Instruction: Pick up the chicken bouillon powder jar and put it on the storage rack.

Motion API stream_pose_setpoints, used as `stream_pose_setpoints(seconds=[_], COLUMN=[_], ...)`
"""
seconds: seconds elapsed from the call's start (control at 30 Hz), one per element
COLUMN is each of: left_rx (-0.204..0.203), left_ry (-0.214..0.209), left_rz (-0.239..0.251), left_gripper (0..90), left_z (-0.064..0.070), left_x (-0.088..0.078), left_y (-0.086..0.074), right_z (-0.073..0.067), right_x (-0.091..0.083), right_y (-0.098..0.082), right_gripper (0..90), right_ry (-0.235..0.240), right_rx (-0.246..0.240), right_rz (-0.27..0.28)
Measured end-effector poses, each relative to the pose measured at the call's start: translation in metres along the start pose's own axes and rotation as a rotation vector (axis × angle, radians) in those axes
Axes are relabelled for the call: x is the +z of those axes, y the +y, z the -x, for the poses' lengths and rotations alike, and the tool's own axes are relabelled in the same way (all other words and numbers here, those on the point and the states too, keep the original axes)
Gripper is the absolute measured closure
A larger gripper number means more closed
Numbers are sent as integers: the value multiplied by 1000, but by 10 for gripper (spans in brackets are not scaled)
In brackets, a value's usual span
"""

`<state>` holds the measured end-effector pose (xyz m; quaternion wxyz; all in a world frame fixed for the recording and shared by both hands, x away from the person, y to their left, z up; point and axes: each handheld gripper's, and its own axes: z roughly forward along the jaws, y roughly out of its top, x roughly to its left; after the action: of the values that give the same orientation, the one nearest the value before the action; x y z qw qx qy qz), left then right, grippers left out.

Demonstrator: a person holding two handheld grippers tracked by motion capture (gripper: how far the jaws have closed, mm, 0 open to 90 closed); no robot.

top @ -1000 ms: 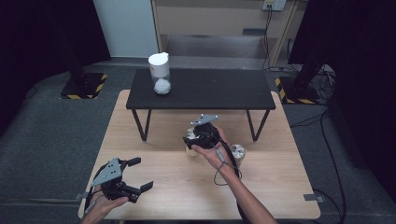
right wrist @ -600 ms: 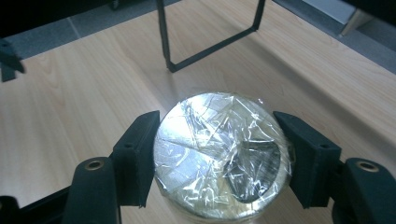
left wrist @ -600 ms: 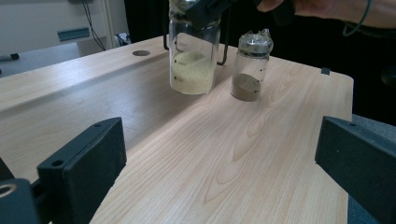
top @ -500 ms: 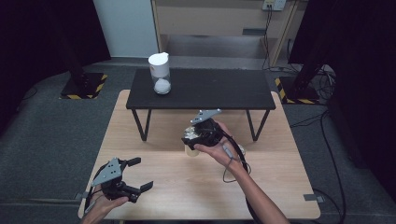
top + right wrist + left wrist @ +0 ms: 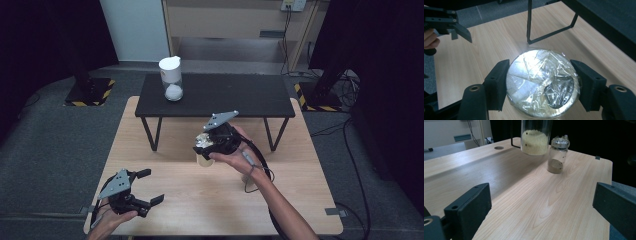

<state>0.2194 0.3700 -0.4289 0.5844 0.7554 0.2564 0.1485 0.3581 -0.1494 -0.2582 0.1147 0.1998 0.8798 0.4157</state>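
Right hand-held gripper (image 5: 537,87) clamped on a glass jar (image 5: 542,83), lifted clear of the worktop (image 5: 210,200).
The jar feels rigid, breakable, slick where film covers its metal lid; I'm pinching it under the rim, grains weighing it down. It sits between my jaws, at 12 o'clock; the left hand-held gripper (image 5: 145,187) stands apart, empty.

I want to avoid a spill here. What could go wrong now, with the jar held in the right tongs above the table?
1. The right tongs grip the jar only at its plastic-wrapped lid; the film may let it slip.
2. The jar hangs close to the small bottle and could knock it over.
3. The black bench stands just behind; lifting toward it could strike its edge.
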Motion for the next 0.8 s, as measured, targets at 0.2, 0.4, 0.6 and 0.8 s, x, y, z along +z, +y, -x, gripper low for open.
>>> stream_pose_setpoints(seconds=[0.2, 0.4, 0.6, 0.8], left_rx=[-2, -4, -5, -5], left_ry=[-2, -3, -5, -5], left_rz=[0, -4, -5, -5], left_gripper=[11, 11, 11, 11], left_z=[0, -1, -1, -1], left_x=[0, 1, 1, 1], left_y=[0, 0, 0, 0], right_z=[5, 10, 13, 16], right_x=[-18, -37, -53, -64], right_y=[10, 23, 37, 46], right_gripper=[355, 355, 355, 355], right_ry=[4, 4, 0, 1], right_rx=[-7, -13, -16, -11], right_rz=[13, 20, 16, 23])
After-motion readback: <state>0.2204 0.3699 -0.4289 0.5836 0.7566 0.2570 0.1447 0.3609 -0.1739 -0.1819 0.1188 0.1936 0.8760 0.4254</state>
